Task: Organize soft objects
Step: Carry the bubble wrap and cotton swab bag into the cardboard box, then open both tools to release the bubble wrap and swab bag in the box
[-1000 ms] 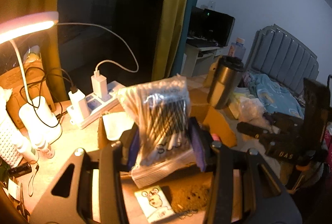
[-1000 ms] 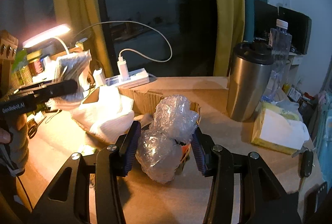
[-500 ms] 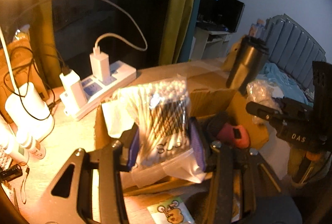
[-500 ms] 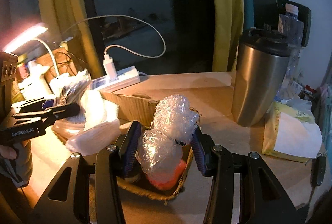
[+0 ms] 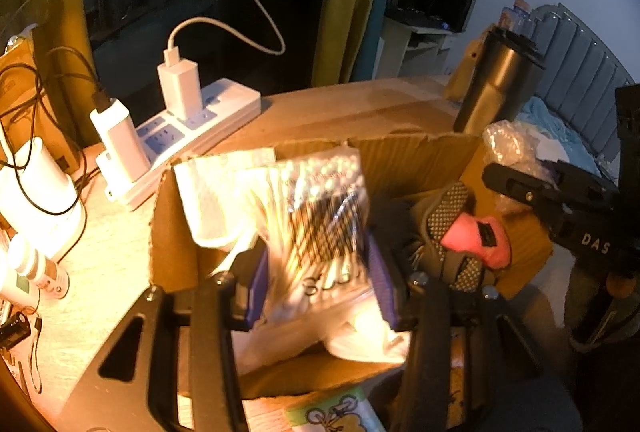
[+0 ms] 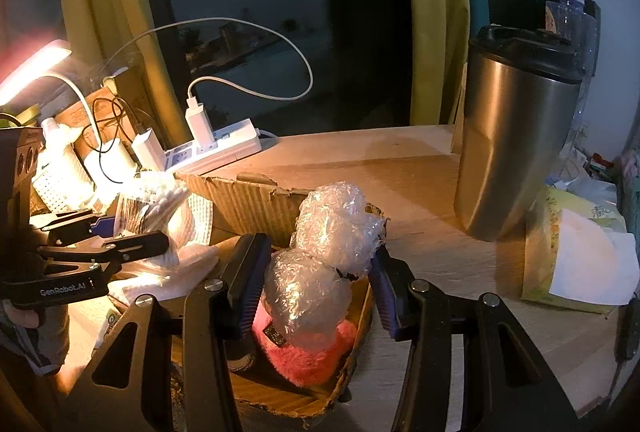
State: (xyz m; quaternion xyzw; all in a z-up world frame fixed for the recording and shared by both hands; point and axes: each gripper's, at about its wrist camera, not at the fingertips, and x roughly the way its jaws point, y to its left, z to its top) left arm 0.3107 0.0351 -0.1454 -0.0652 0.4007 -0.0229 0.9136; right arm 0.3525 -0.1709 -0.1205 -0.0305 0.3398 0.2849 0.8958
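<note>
Cardboard box (image 5: 408,156) nearer now, swab bag (image 5: 320,224) lowered inside.

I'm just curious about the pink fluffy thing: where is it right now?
The pink fluffy item lies inside the cardboard box, at its right end, directly beneath the bubble wrap bundle held in the right gripper.

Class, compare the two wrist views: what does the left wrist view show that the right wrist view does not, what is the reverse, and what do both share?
Left only: a padded headboard and the dotted grey glove.
Right only: the lit lamp head and a tissue pack.
Both: the cardboard box, cotton swab bag in the opening left claw, bubble wrap in the right claw, and steel tumbler.
</note>
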